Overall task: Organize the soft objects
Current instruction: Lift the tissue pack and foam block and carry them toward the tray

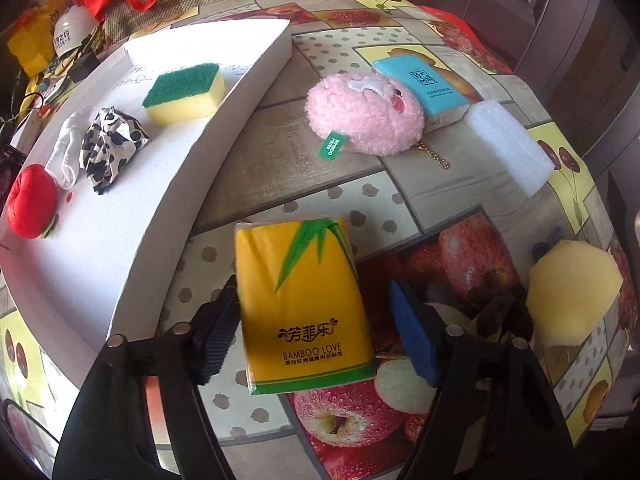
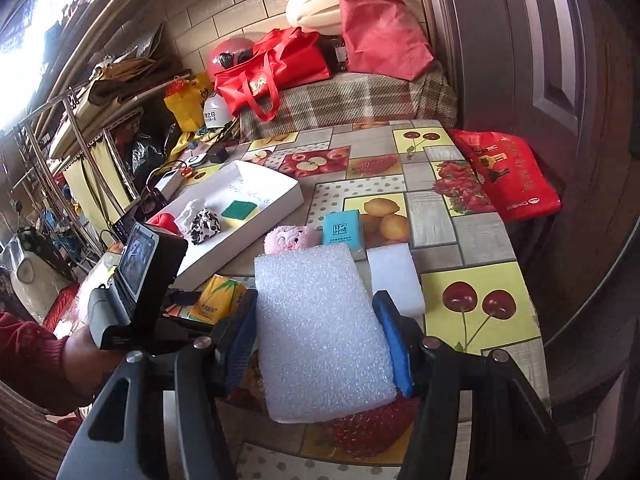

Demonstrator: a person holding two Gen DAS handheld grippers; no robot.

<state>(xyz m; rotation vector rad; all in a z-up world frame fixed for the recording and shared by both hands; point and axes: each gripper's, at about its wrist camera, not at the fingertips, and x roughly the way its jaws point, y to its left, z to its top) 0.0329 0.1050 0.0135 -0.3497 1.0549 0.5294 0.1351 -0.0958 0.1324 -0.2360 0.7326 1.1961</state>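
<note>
In the left wrist view my left gripper point(image 1: 316, 320) is open around a yellow tissue pack point(image 1: 304, 308) that lies on the table; the left finger touches it, the right blue pad stands apart. A white tray point(image 1: 160, 216) holds a green-yellow sponge point(image 1: 184, 92), a spotted cloth point(image 1: 110, 144), a white sock point(image 1: 66, 152) and a red plush point(image 1: 32, 202). In the right wrist view my right gripper point(image 2: 316, 336) is shut on a white foam block point(image 2: 320, 328) above the table. A pink plush point(image 2: 288, 238), a blue tissue pack point(image 2: 342, 228) and a second foam block point(image 2: 394, 280) lie beyond it.
A yellow sponge point(image 1: 572, 300) sits at the table's right edge. Red bags point(image 2: 276, 68) and clutter stand behind the table point(image 2: 480, 240). A red bag point(image 2: 508, 172) hangs off the right side. The left hand's gripper body point(image 2: 136, 280) is at the left.
</note>
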